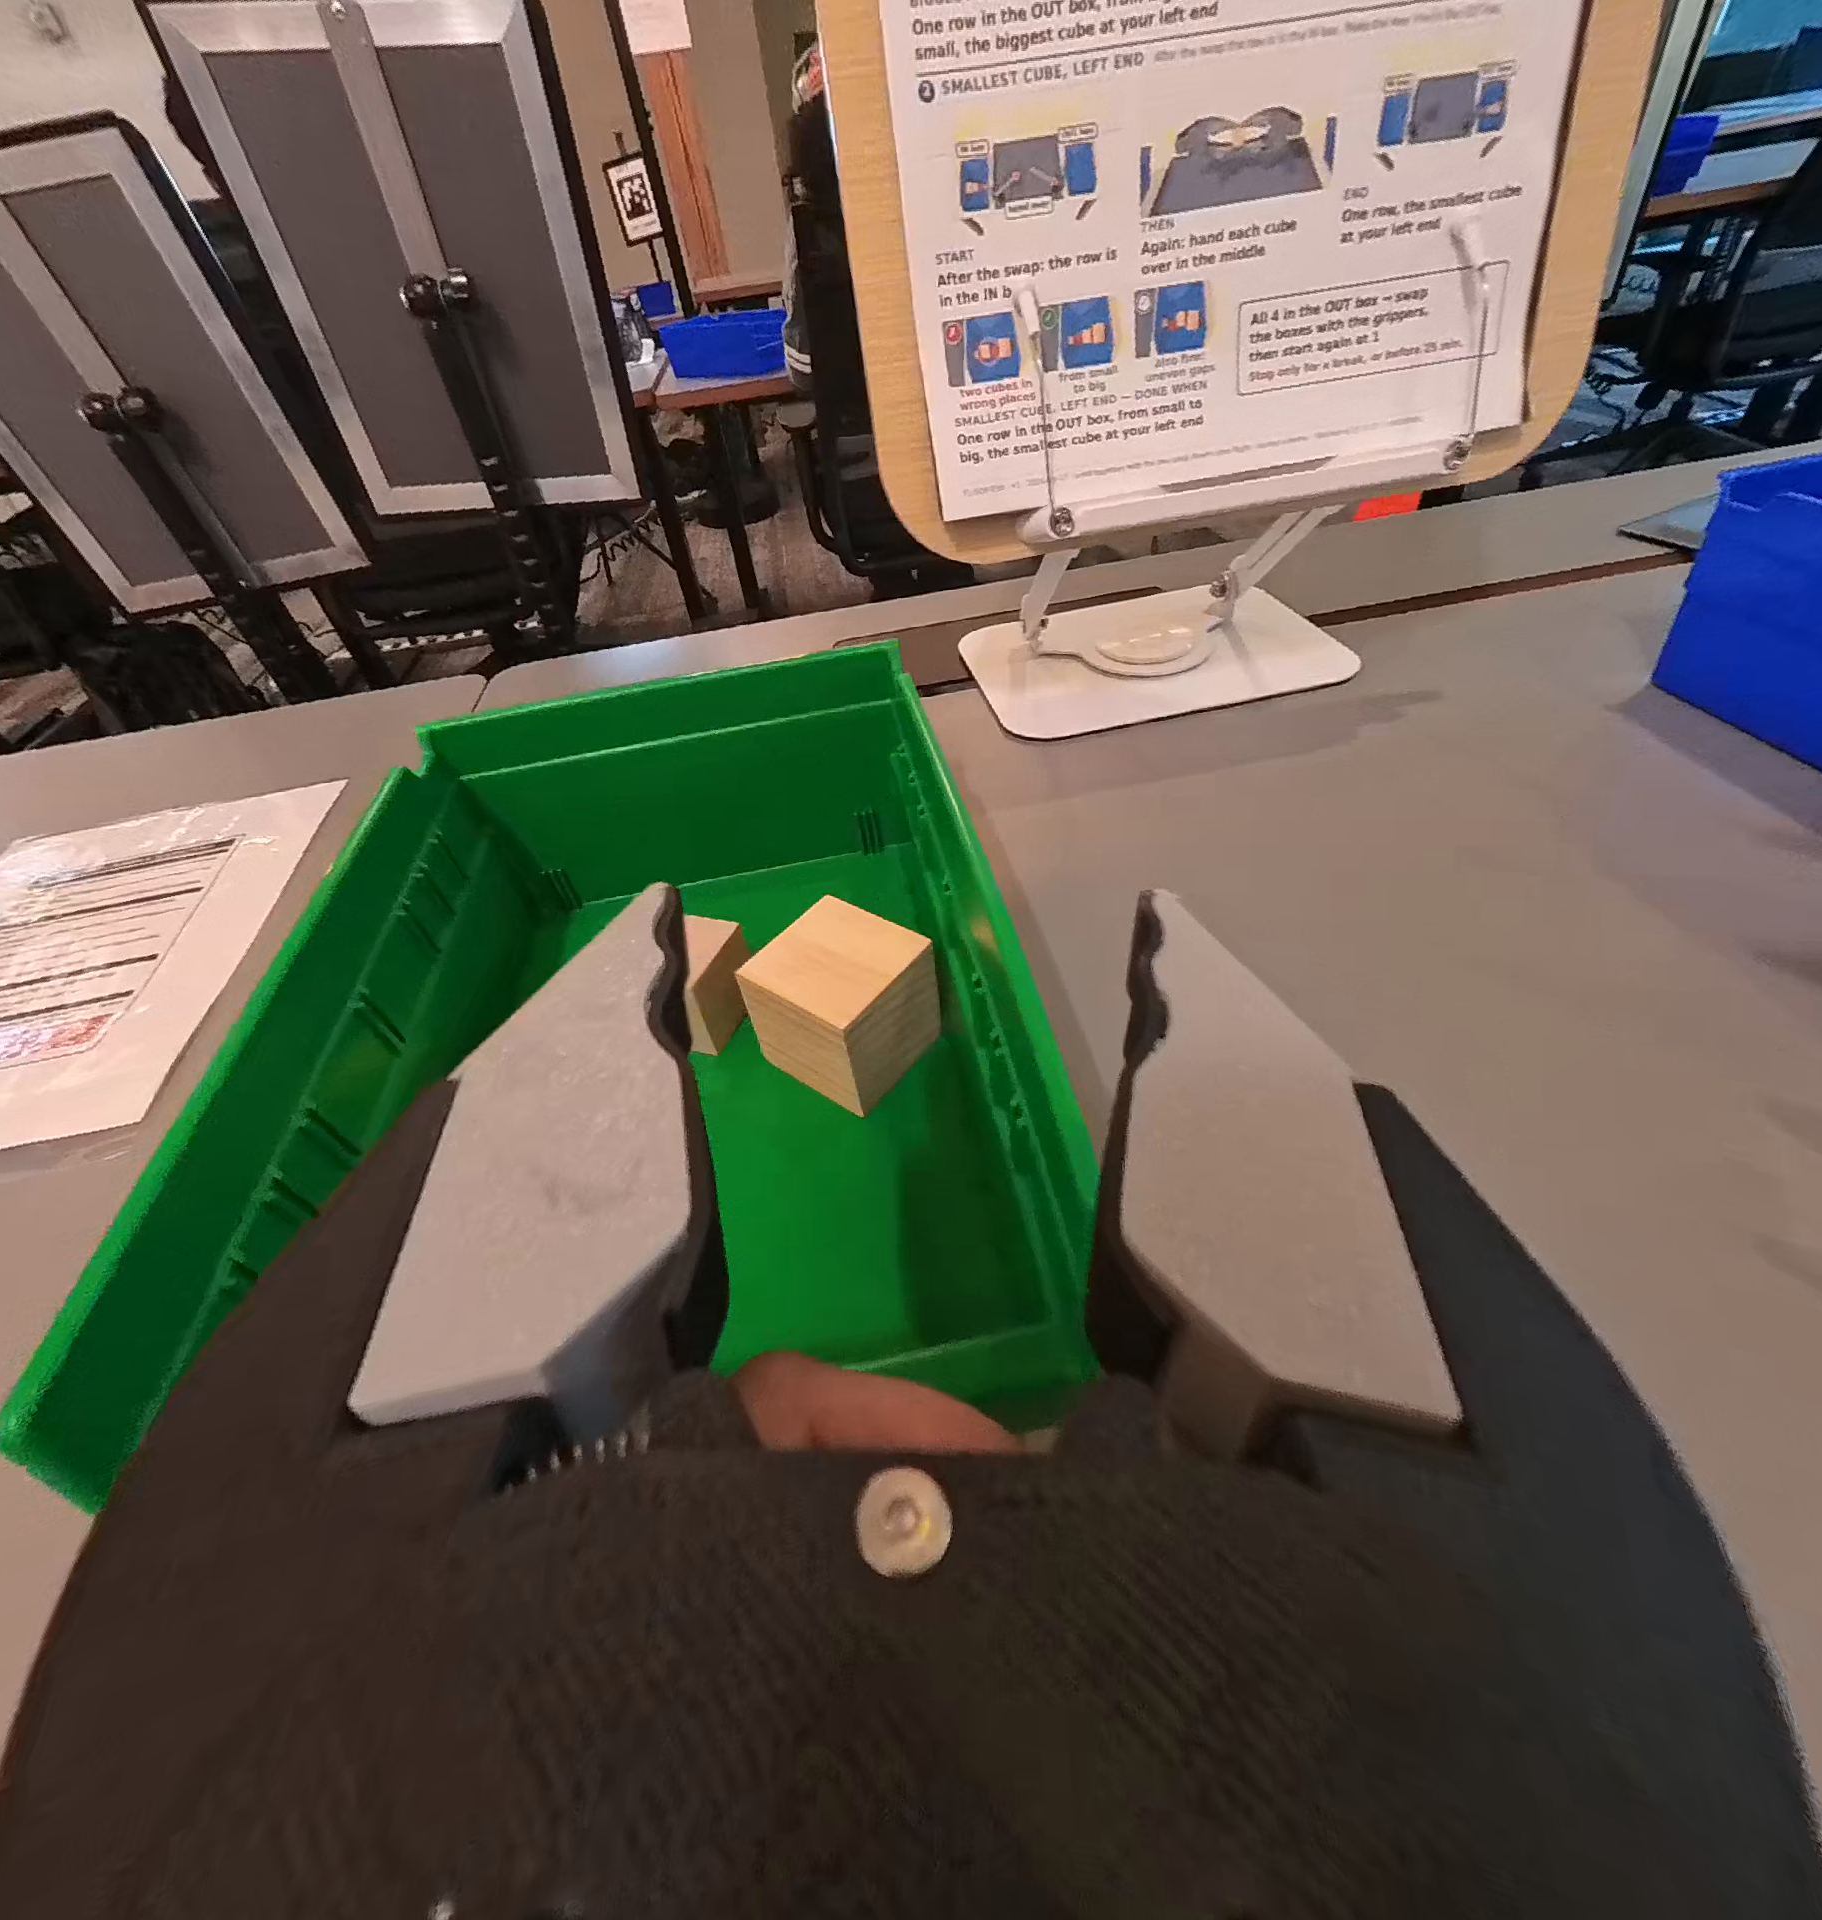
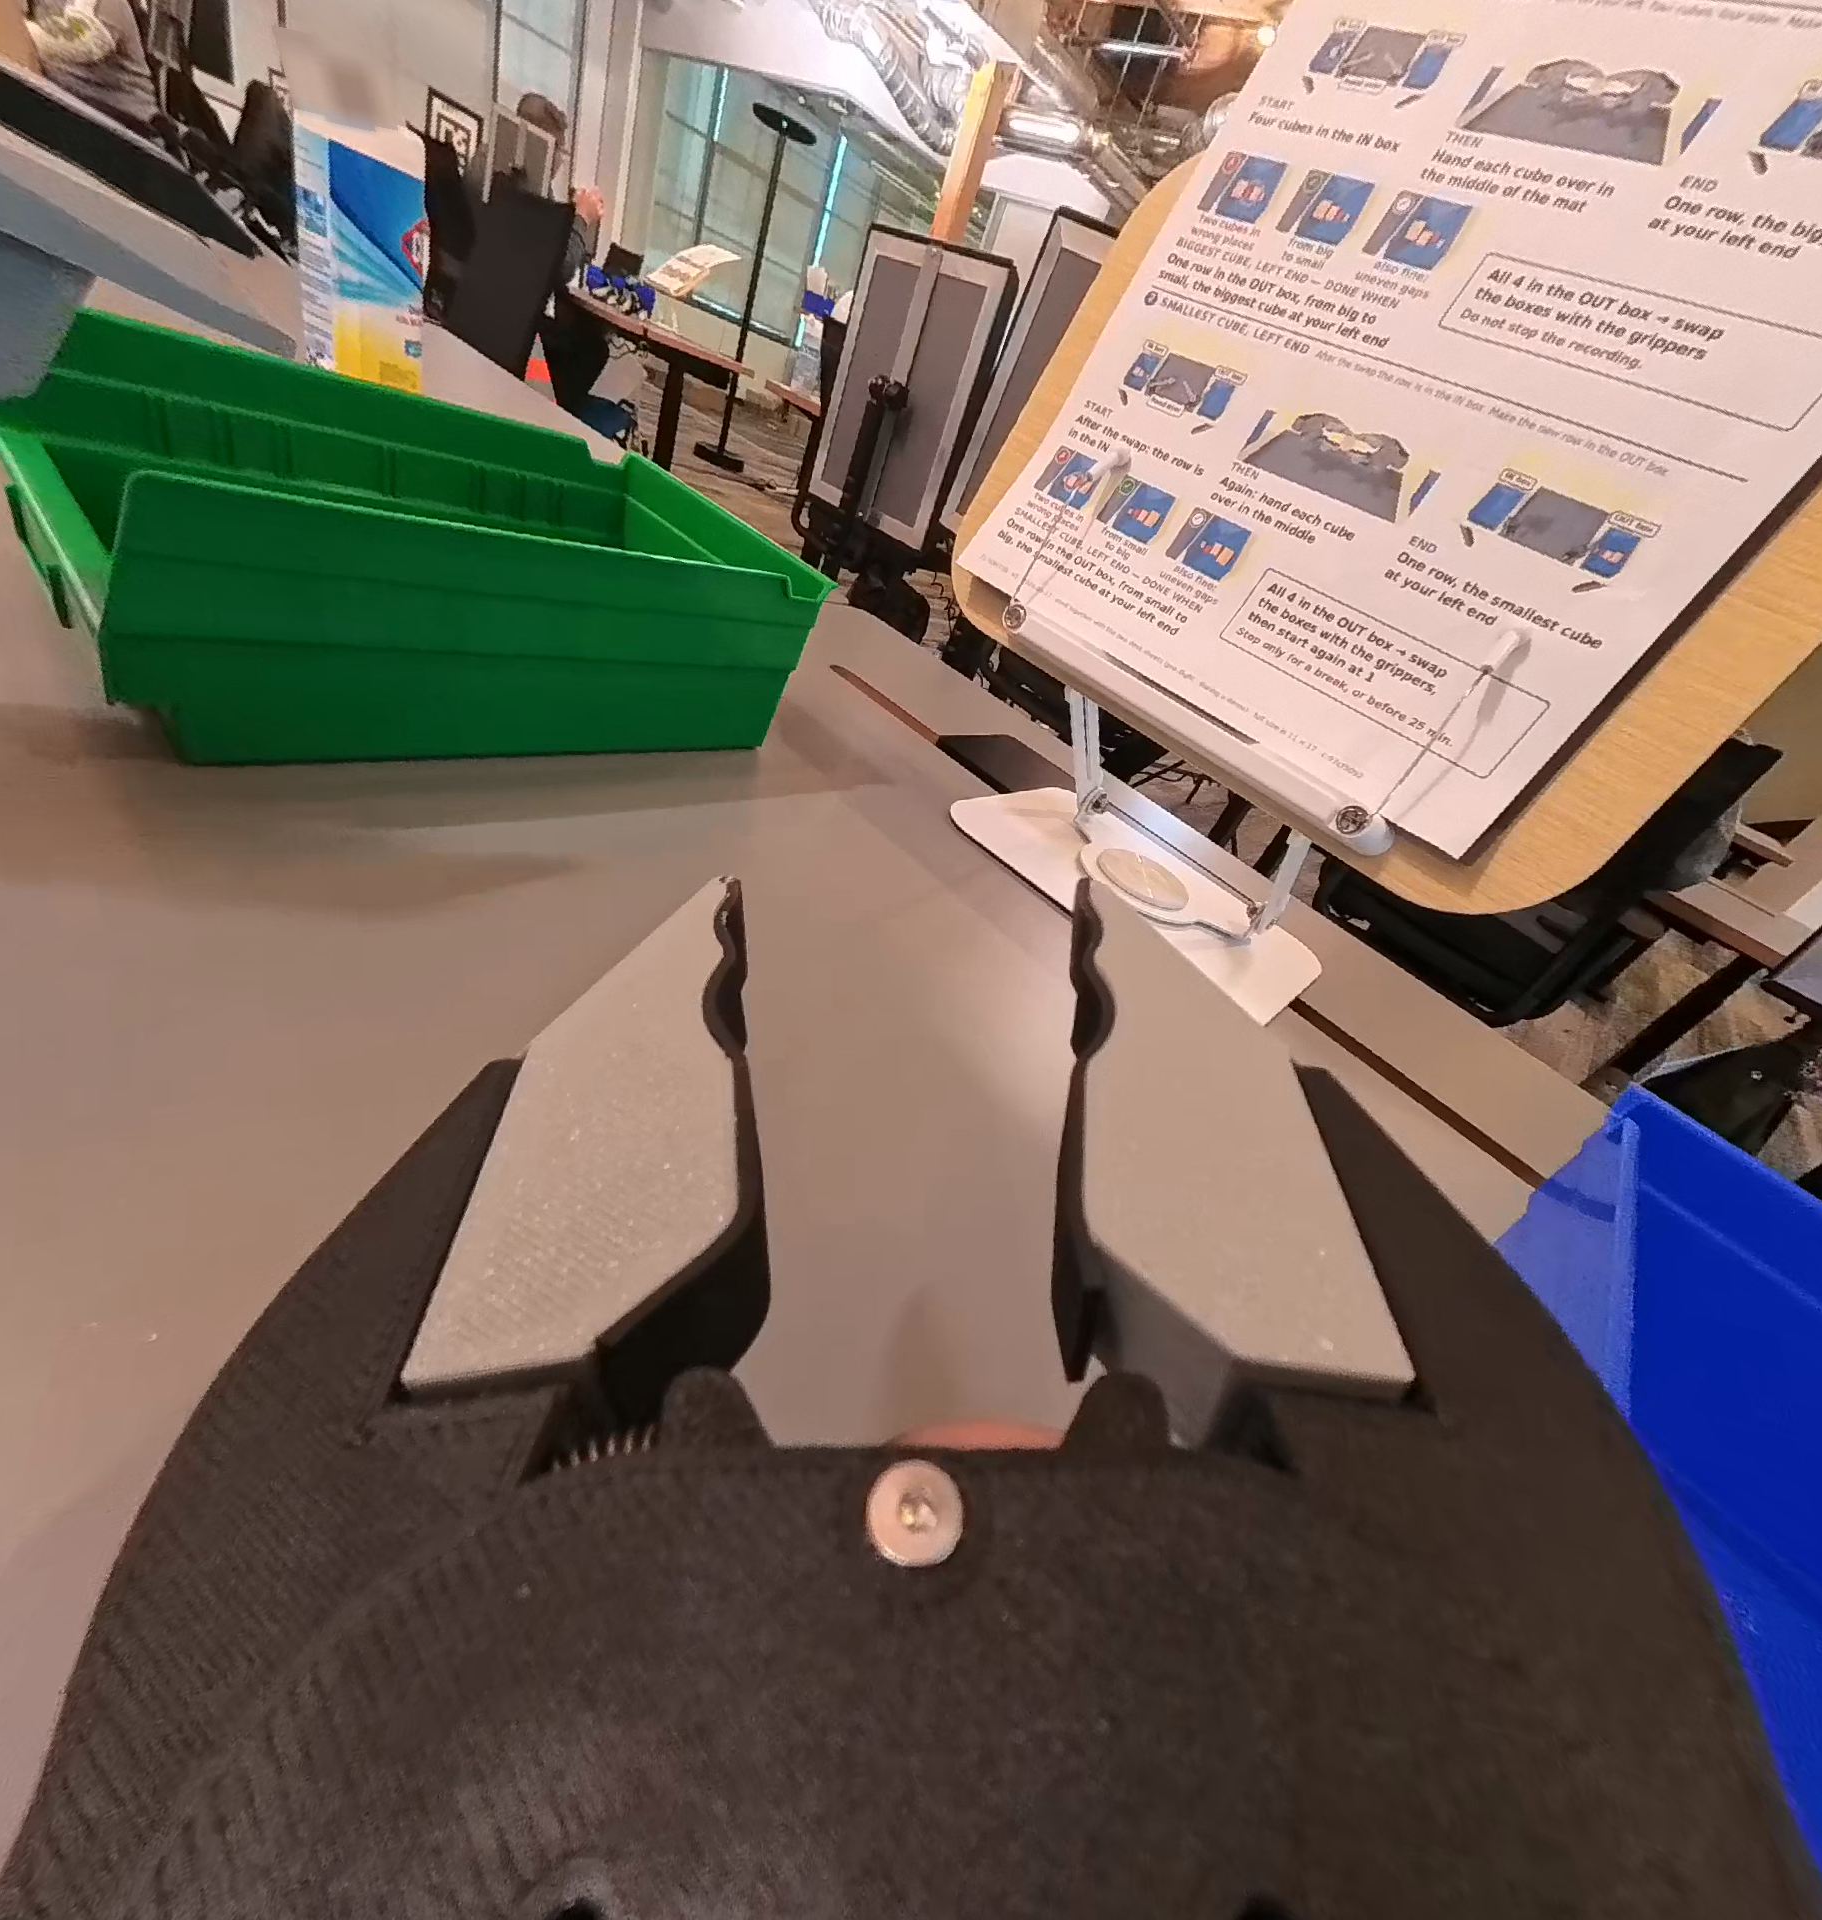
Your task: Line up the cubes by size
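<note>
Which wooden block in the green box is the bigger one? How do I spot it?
Find the green bin on the grey table, left of the white document stand. Two wooden cubes sit inside. The bigger cube is in plain view, to the right of the smaller cube, which is half hidden behind a grey finger.

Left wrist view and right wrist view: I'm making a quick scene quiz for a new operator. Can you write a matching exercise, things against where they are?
Things:
1. larger wooden cube
2. green bin
3. blue bin
4. left gripper

Places:
A. right of the right gripper
B. open above the green bin
C. inside the green bin
D. on the grey table, left of the document stand

Pairs: 1-C, 2-D, 3-A, 4-B
</note>
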Motion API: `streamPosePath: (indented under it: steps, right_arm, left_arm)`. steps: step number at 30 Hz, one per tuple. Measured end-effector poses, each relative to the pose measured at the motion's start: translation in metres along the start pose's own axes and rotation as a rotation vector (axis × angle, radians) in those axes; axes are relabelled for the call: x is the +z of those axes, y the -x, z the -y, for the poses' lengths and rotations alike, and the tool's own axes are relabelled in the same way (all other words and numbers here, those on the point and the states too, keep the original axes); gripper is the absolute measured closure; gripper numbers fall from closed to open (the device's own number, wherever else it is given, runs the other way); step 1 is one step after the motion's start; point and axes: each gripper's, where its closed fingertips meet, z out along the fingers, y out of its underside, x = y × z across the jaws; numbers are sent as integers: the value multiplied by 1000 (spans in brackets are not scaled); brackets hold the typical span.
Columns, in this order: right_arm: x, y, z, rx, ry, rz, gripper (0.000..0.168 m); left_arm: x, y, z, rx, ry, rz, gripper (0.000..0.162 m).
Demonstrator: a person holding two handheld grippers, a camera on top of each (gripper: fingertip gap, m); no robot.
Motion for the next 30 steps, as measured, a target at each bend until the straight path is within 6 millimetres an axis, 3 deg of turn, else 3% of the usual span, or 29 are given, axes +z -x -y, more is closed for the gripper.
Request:
streamPosePath:
  steps: [12,30]
  right_arm:
    - [-2,0,4,1,-15,3,108]
    - [-3,1,6,5,-23,5,108]
  left_arm:
    - [24,10,-22,-19,74,15,78]
    - [48,19,-19,-20,117,28,78]
